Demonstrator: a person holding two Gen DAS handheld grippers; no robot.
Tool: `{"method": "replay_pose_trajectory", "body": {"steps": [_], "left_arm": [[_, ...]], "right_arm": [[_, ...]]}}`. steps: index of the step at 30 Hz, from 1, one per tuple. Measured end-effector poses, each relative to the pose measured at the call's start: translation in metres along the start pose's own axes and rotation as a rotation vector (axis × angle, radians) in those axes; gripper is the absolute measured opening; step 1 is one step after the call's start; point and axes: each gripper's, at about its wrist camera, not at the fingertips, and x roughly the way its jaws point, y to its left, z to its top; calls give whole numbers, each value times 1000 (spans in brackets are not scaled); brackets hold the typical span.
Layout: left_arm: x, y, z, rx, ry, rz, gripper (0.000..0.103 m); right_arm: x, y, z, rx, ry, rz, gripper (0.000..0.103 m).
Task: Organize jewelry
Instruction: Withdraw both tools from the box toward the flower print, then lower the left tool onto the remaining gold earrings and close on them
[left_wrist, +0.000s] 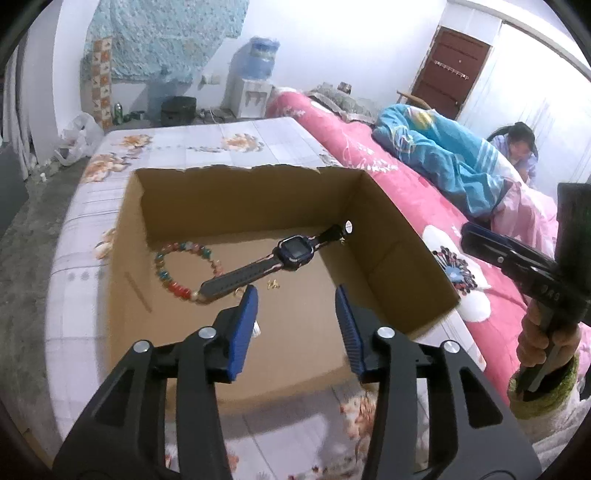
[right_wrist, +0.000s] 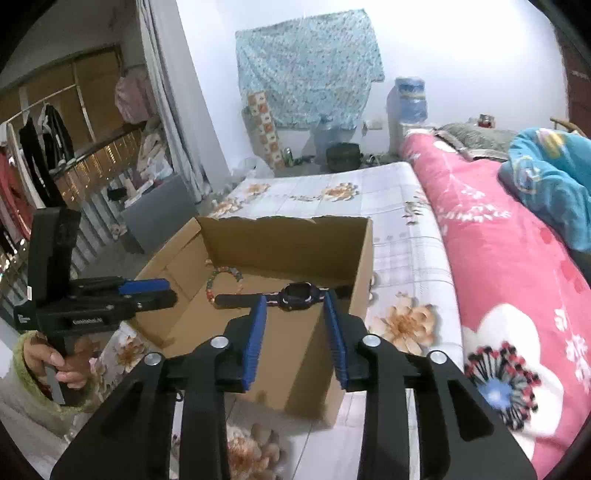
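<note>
I see both black blue-padded grippers, left (left_wrist: 295, 295) and right (right_wrist: 295, 304), jaws parted with nothing between; hands (right_wrist: 61, 360) grip the handles.

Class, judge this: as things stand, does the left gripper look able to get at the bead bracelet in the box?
Probably yes. The left gripper is open over the open-topped box; only the watch strap crosses the bracelet.

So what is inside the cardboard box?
Inside the cardboard box: a watch, a bead bracelet and small gold pieces. The watch strap covers part of the bracelet.
</note>
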Motion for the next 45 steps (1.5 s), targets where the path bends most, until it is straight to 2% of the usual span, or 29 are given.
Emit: {"method": "replay_pose_trajectory", "body": {"steps": [5,10,14,16,19,24,29,32,42,45], "left_arm": [[-32,-8,-26,33,-26,20,62],[-47,-21,-56,91,-11,34,69],[-38,-33,-83,108,41,10,69],[-25,-39,-94,109,79,-14,69],[0,-51,-109,139,127,-7,69],[37,-75,-130,235,202,-21,50],[55,-89,-134,294,228,-28,28],[63,-94,-134,319,236,-21,20],[77,-101,-129,367,246,0,13],[78,-105,-129,401,241,26,7]], "right_arm": [[-31,3,-27,22,-21,-16,36],[-46,2,-57,47,2,-20,36],[-32,4,-87,76,80,-16,36],[-21,5,-101,90,127,-14,36],[5,11,-121,79,205,-44,36],[34,23,-139,42,269,-39,35],[44,25,-141,47,284,-16,35],[47,23,-142,59,289,-8,35],[57,15,-140,85,298,1,35],[60,12,-140,92,303,3,35]]}}
